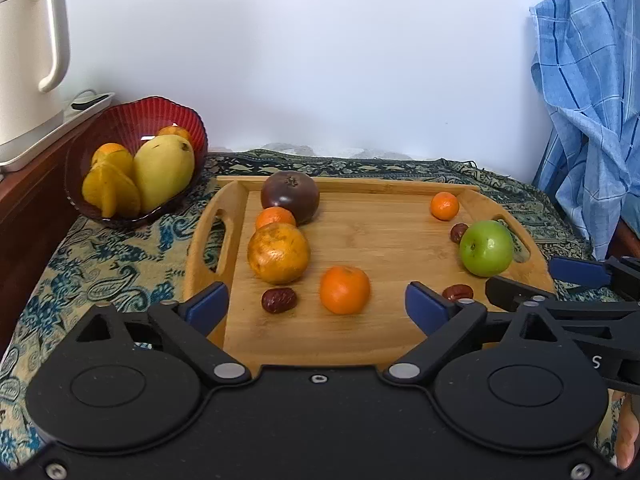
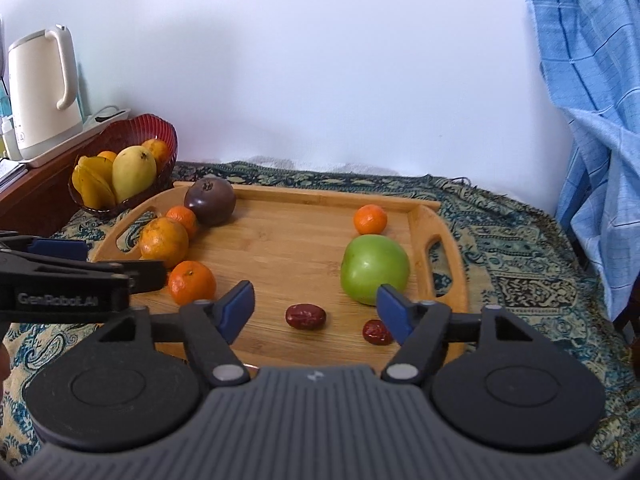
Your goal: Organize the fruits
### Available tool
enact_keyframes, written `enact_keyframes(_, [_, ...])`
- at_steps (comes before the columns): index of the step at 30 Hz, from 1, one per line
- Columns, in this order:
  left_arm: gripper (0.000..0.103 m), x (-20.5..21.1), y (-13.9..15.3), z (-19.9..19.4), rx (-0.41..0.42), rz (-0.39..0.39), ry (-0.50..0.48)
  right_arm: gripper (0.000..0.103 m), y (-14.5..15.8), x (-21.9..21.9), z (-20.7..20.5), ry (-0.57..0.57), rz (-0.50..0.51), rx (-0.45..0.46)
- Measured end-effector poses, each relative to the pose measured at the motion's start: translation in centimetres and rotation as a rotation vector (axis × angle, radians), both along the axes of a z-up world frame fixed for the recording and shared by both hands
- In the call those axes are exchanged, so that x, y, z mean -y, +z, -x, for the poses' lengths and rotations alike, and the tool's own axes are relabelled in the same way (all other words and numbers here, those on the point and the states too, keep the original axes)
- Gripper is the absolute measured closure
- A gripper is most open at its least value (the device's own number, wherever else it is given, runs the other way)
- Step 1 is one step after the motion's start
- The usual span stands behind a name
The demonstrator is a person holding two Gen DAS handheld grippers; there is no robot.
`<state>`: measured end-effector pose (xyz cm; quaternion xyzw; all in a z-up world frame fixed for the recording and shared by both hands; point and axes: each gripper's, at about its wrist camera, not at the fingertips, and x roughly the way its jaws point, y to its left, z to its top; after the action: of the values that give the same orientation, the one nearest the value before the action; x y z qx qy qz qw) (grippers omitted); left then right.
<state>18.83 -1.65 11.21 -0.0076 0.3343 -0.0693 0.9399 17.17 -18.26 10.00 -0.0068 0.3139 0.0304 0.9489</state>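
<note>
Left wrist view shows your left gripper [image 1: 316, 306] with jaws spread wide and nothing between the pads; a small orange [image 1: 344, 290] and a red date [image 1: 279, 300] lie on the wooden tray [image 1: 400, 332] just ahead of it. Your right gripper [image 2: 316, 308] is likewise spread and empty, with another date [image 2: 305, 316] ahead of its gap and the green apple [image 2: 374, 269] beyond its right finger. Further out, the red bowl [image 1: 176, 116] already holds a mango [image 1: 163, 172] and starfruit [image 1: 110, 194]. Most fruit looks unsorted on the tray, so I'd judge the job barely begun
</note>
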Motion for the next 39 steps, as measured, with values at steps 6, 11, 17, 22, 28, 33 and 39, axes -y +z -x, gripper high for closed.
enact_keyframes(6, [0.002, -0.3, 0.5, 2.2, 0.026, -0.023, -0.002, 0.015, 0.6, 0.0, 1.9, -0.007, 0.003, 0.025])
enact_keyframes(11, [0.001, -0.3, 0.6, 4.0, 0.037, -0.031, -0.008, 0.013, 0.8, -0.2, 3.4, -0.007, 0.007, 0.040])
enact_keyframes(17, [0.000, -0.7, 0.2, 5.7, 0.038, -0.024, 0.002, 0.006, 0.6, 0.0, 4.9, -0.016, -0.002, 0.049])
enact_keyframes(22, [0.000, -0.9, -0.9, 6.8, 0.021, -0.031, 0.011, 0.000, -0.1, 0.4, 6.3, -0.021, -0.007, 0.063])
enact_keyframes(28, [0.000, -0.7, -2.8, 8.0, 0.001, -0.054, 0.010, 0.000, -1.2, 0.3, 7.6, -0.020, 0.005, 0.064])
enact_keyframes(33, [0.000, -0.6, -3.9, 8.4, -0.015, -0.057, 0.008, 0.000, -2.3, 0.2, 8.4, -0.029, -0.002, 0.047])
enact_keyframes(39, [0.000, -0.9, -5.0, 8.5, -0.036, -0.061, 0.019, 0.000, -3.9, 0.6, 8.9, -0.046, -0.007, 0.018])
